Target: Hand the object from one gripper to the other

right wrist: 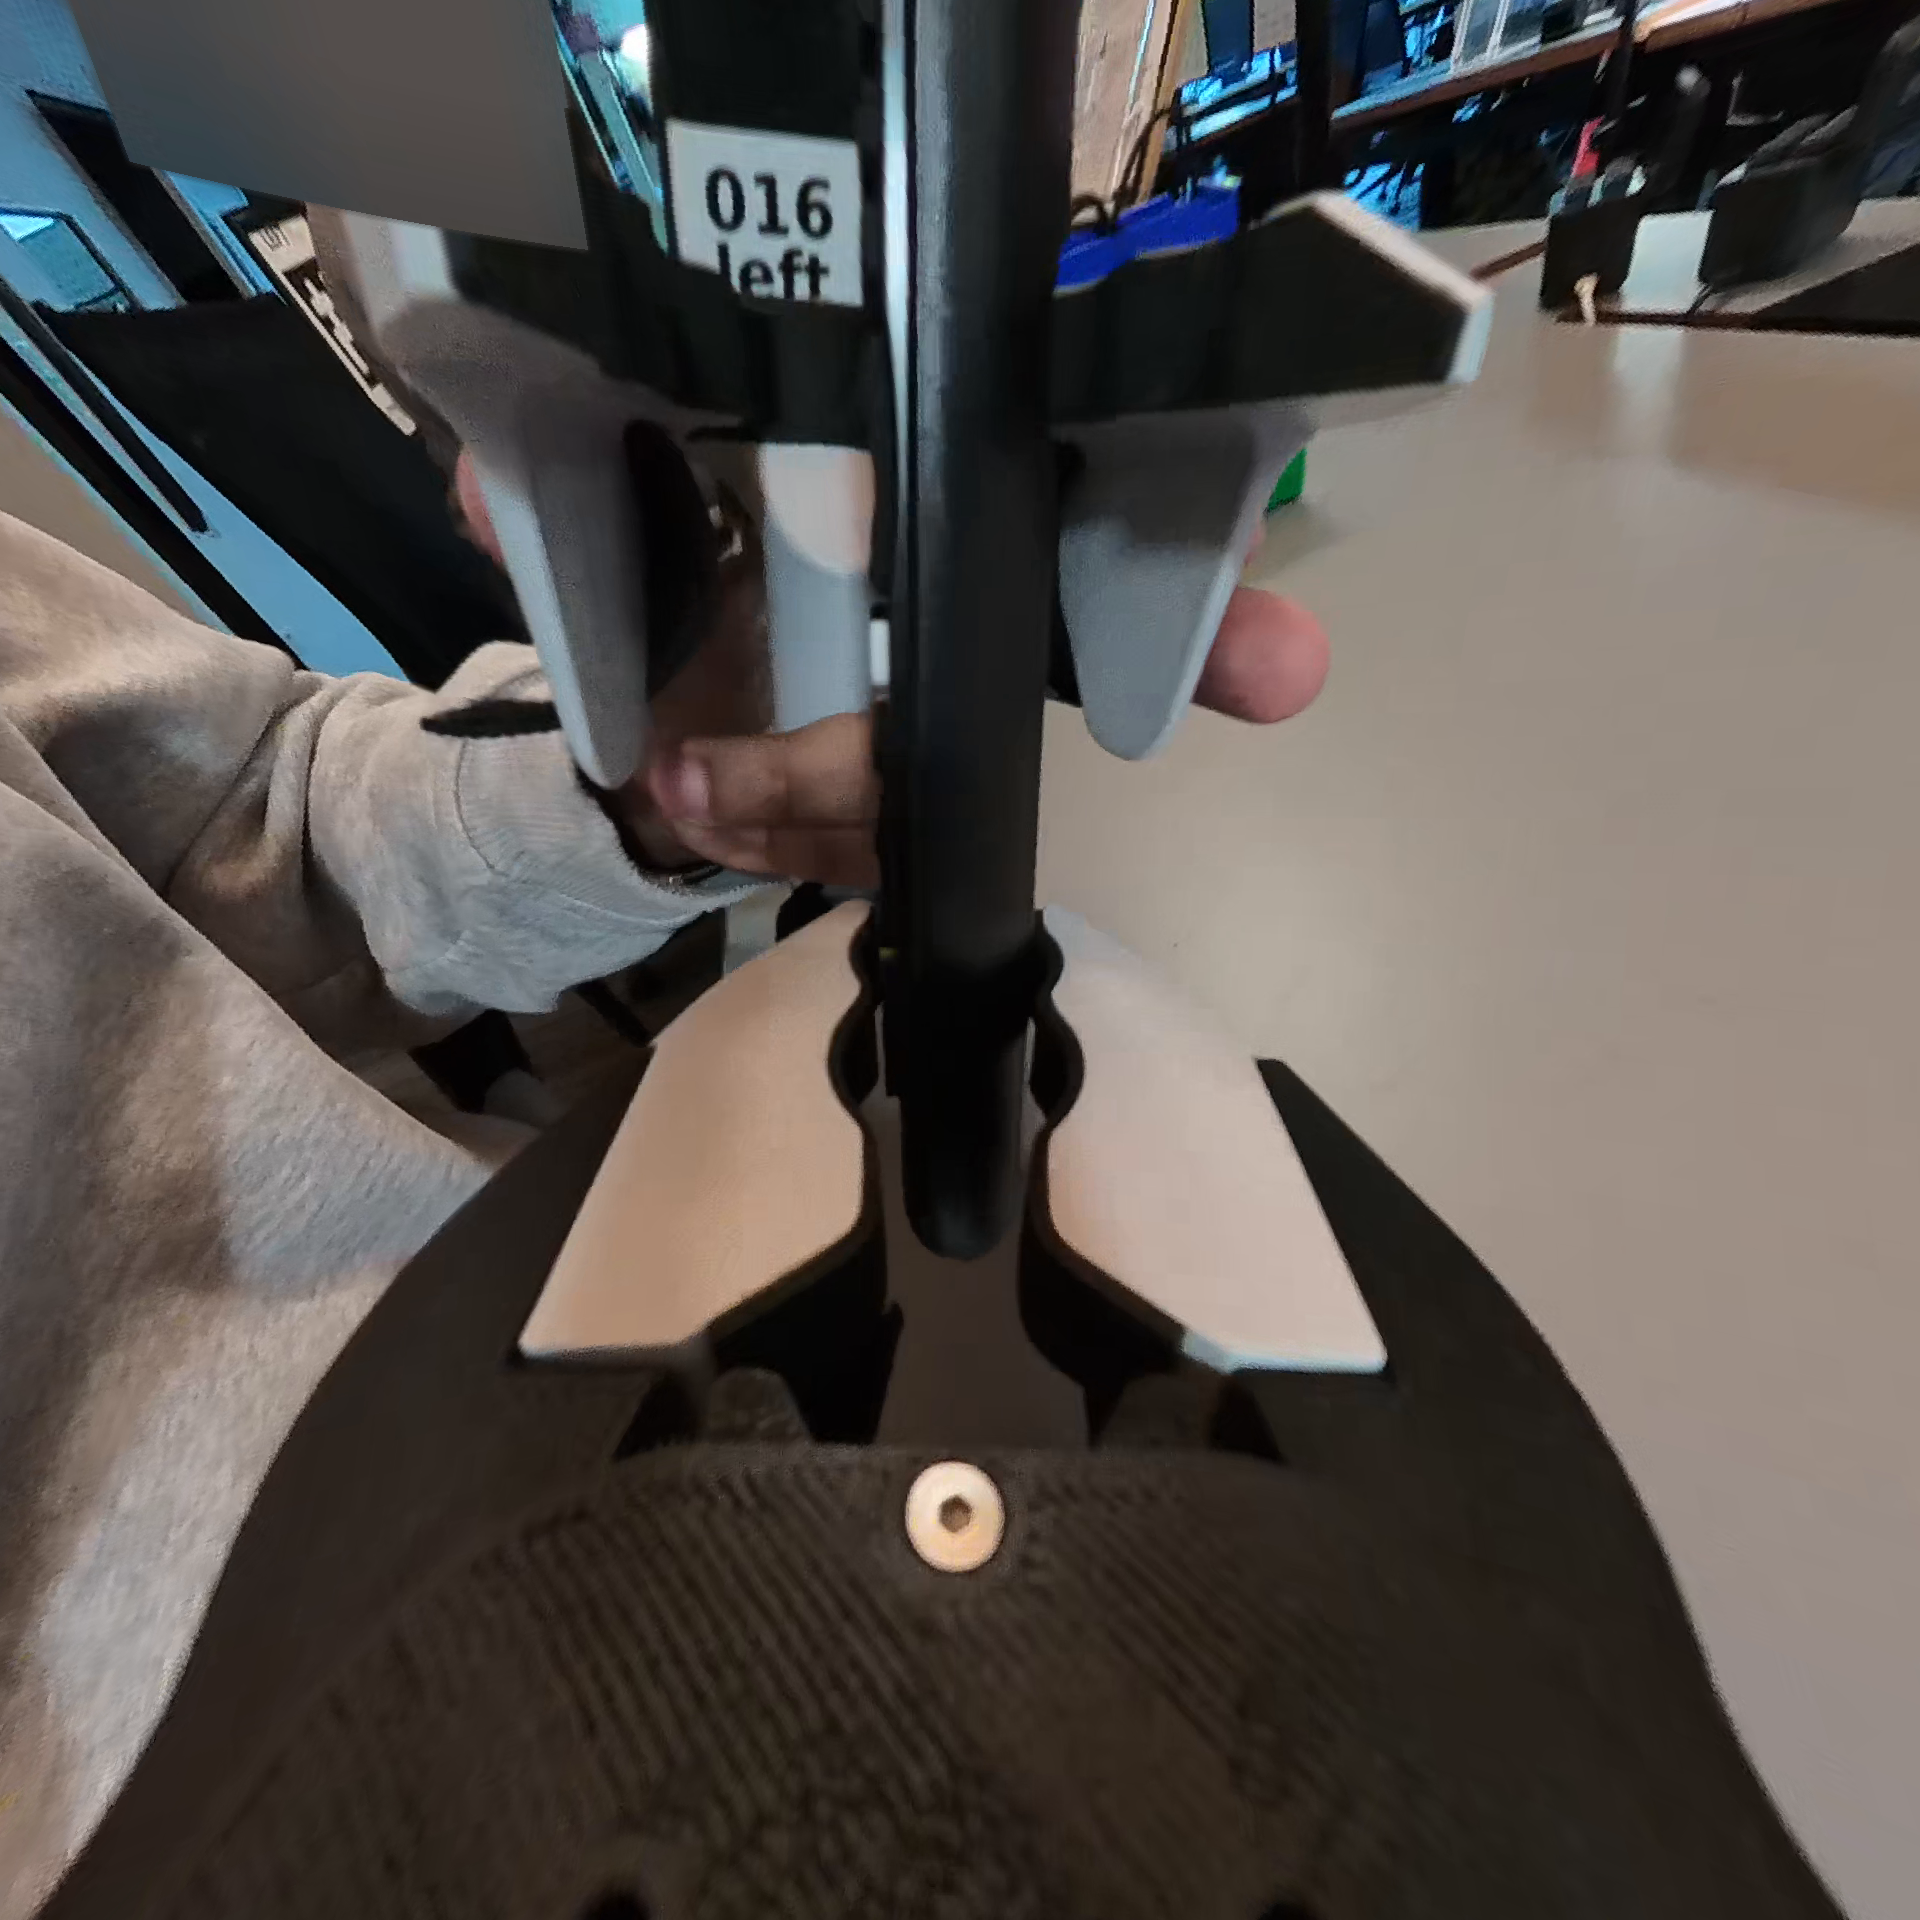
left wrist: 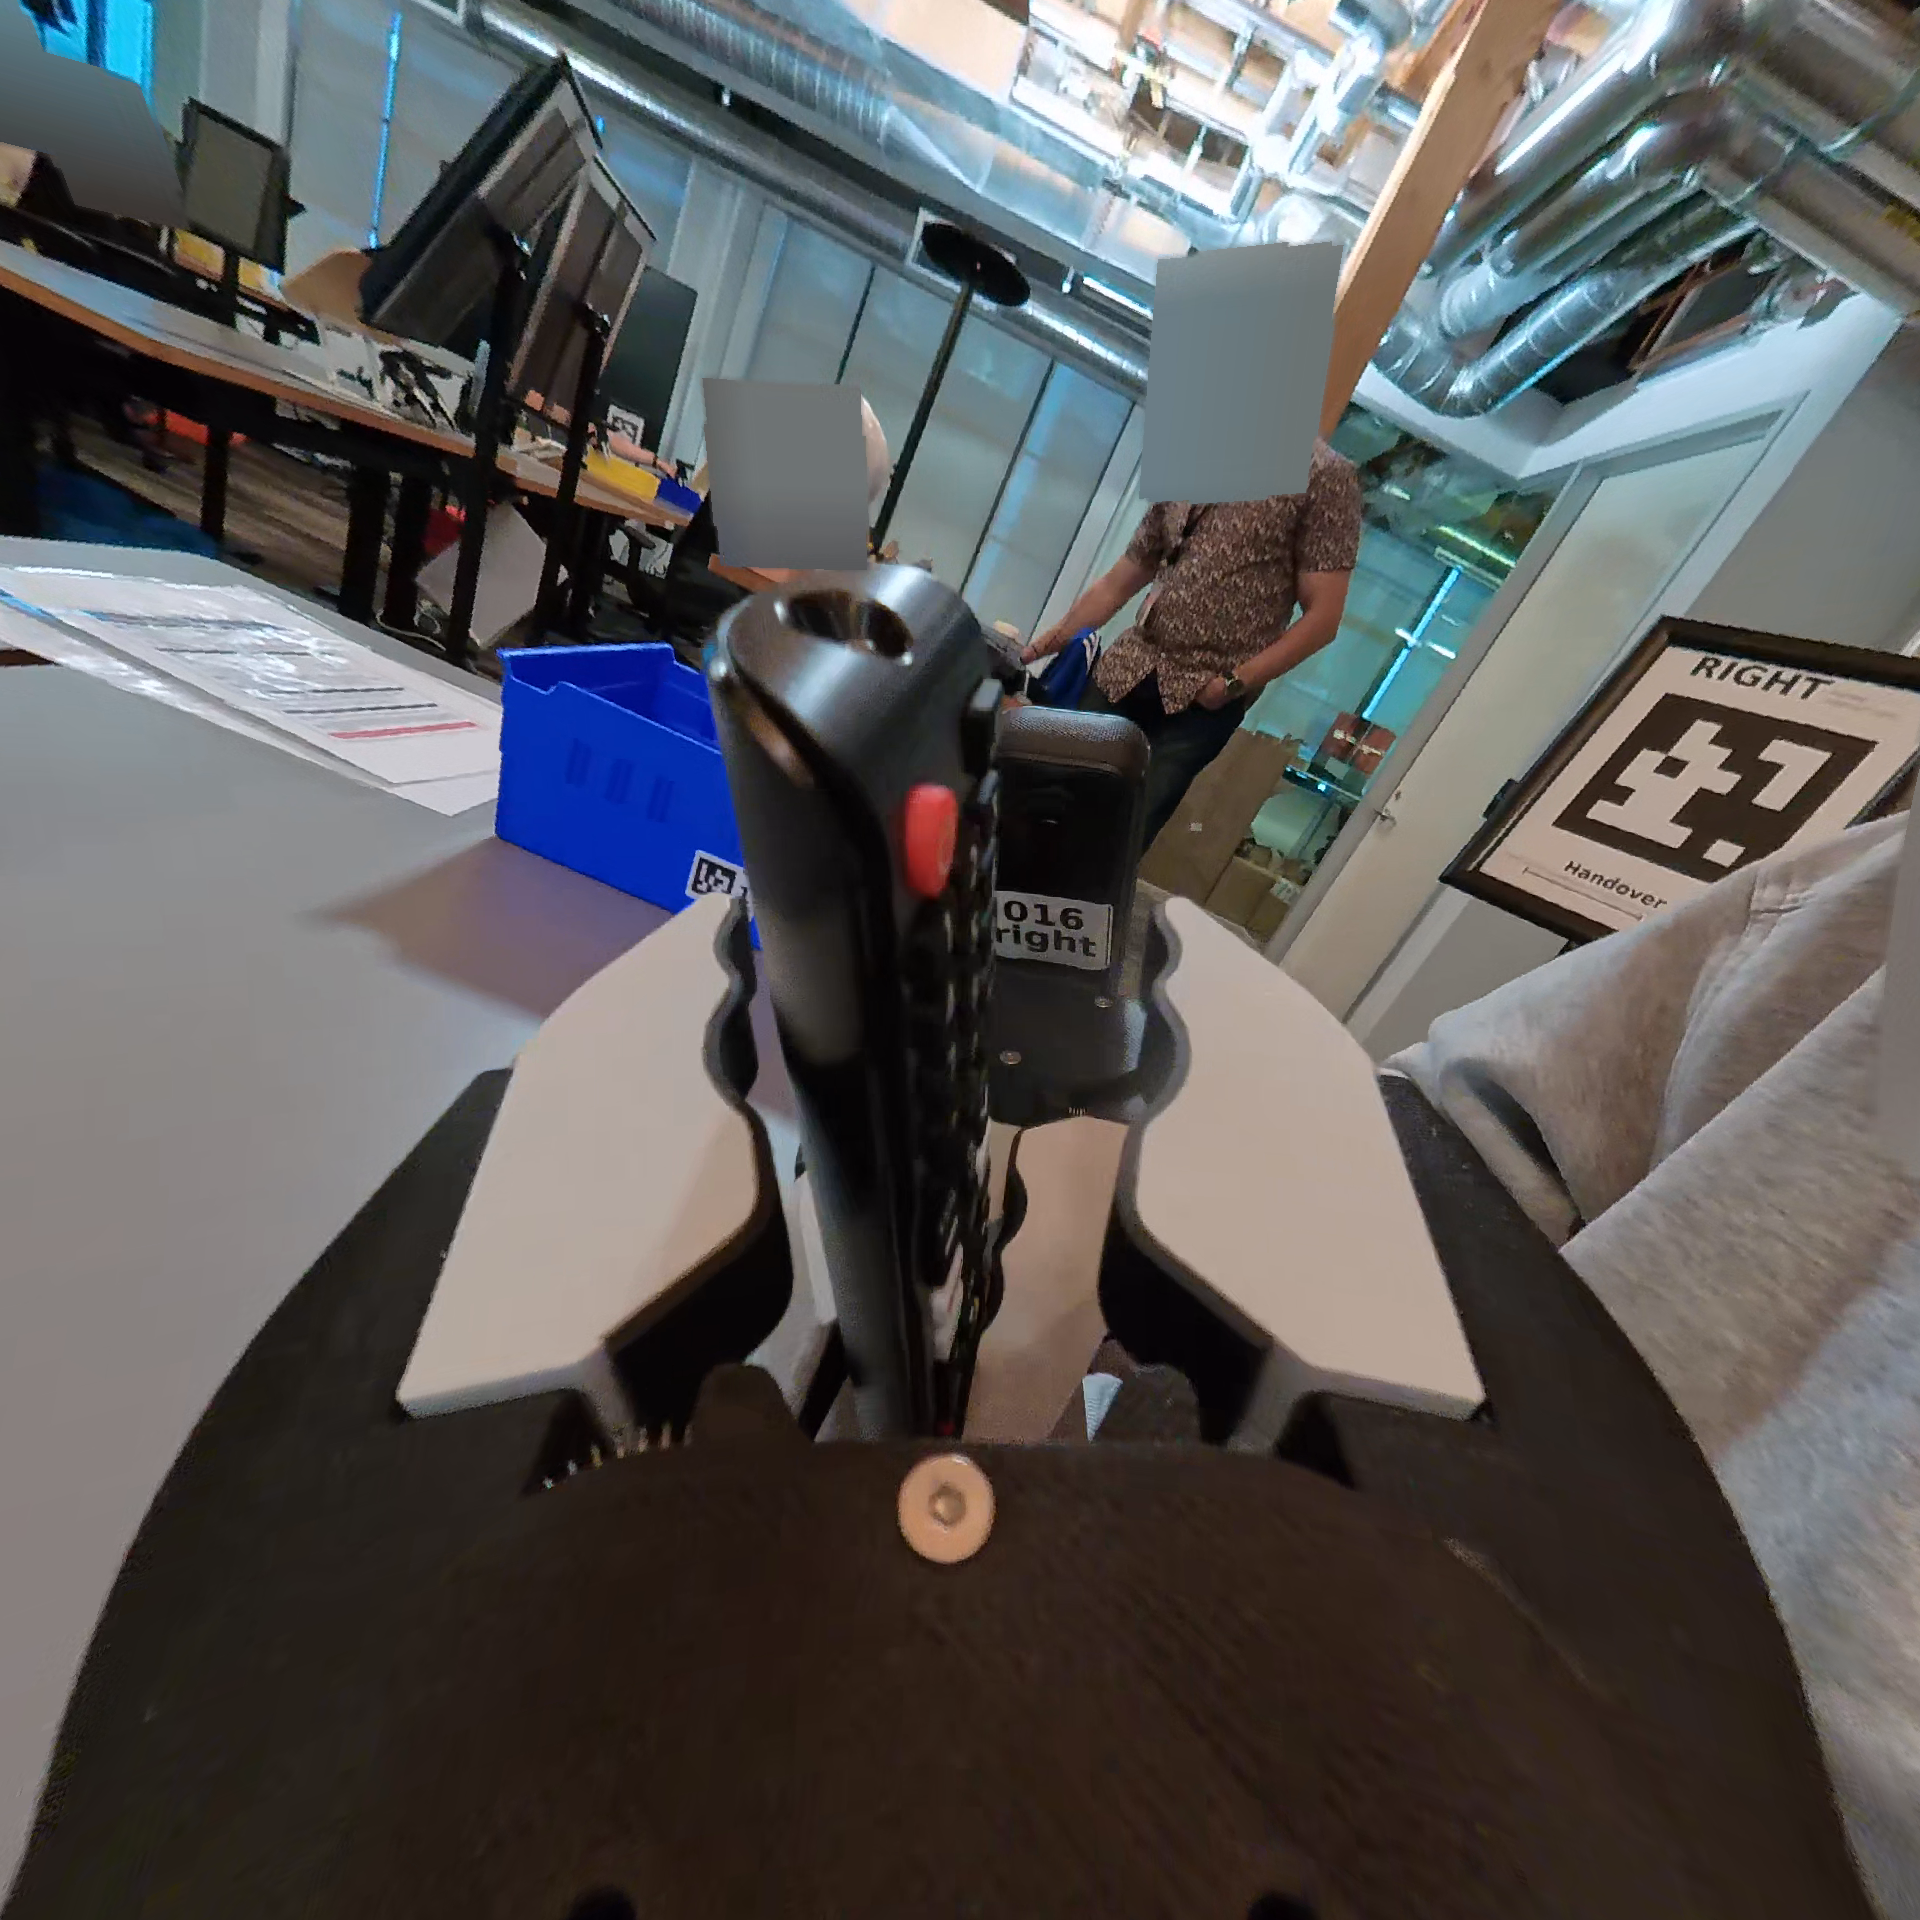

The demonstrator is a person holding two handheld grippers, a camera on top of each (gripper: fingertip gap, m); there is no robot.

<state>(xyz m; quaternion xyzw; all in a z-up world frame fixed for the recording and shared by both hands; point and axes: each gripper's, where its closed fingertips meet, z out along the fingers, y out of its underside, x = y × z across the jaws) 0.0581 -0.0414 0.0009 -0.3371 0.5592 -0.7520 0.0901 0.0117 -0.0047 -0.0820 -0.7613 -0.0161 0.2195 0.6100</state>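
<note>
While the black remote control (right wrist: 961,644) is pinched at its lower end by the right gripper (right wrist: 951,1023), it stands between the spread jaws of the left gripper (left wrist: 940,997), apparently so that release leaves it secured above the grey table (left wrist: 208,1039).

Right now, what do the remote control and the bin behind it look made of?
Remote control: seemingly matte black plastic, smooth moulded shell, with a probably rubbery red button. Blue bin: apparently rigid glossy plastic, with moulded ribs and highlights.
</note>
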